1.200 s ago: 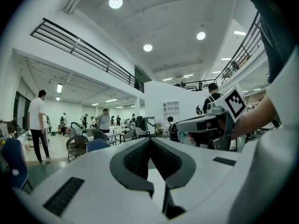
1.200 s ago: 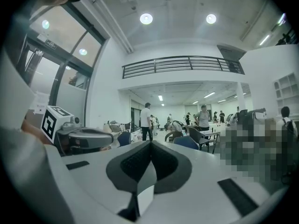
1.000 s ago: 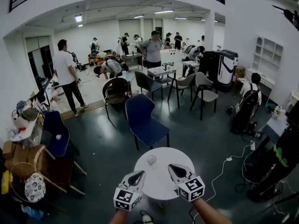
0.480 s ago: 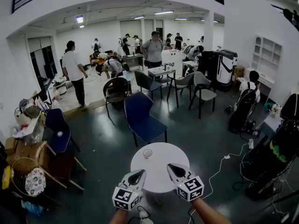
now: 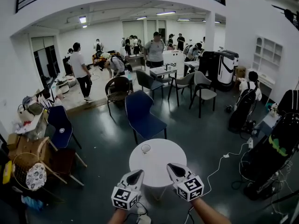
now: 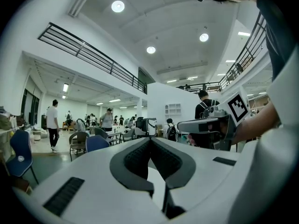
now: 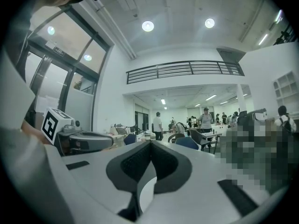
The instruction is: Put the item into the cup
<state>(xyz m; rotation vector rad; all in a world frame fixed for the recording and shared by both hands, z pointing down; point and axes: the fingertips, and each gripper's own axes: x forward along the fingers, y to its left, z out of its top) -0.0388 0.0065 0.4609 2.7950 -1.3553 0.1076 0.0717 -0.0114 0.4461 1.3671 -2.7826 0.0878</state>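
A clear glass cup (image 5: 145, 148) stands near the far edge of a round white table (image 5: 161, 164). I see no loose item on the table or in either gripper. In the head view my left gripper (image 5: 138, 173) and right gripper (image 5: 170, 166) hover side by side over the table's near edge, short of the cup and pointing level. In the left gripper view the left gripper (image 6: 150, 140) has its dark pads pressed together with nothing between them. The right gripper (image 7: 150, 143) is shut and empty in its own view too.
A blue chair (image 5: 141, 115) stands just behind the table. More chairs and small tables fill the hall beyond, with several people (image 5: 156, 52) at the back. Wicker chairs and clutter (image 5: 28, 167) sit at the left. Cables (image 5: 224, 160) and black bags (image 5: 275, 157) lie at the right.
The table and cup have slid up the head view and look smaller. Both grippers keep the same shut pose side by side. A person in white at the left has walked toward the back.
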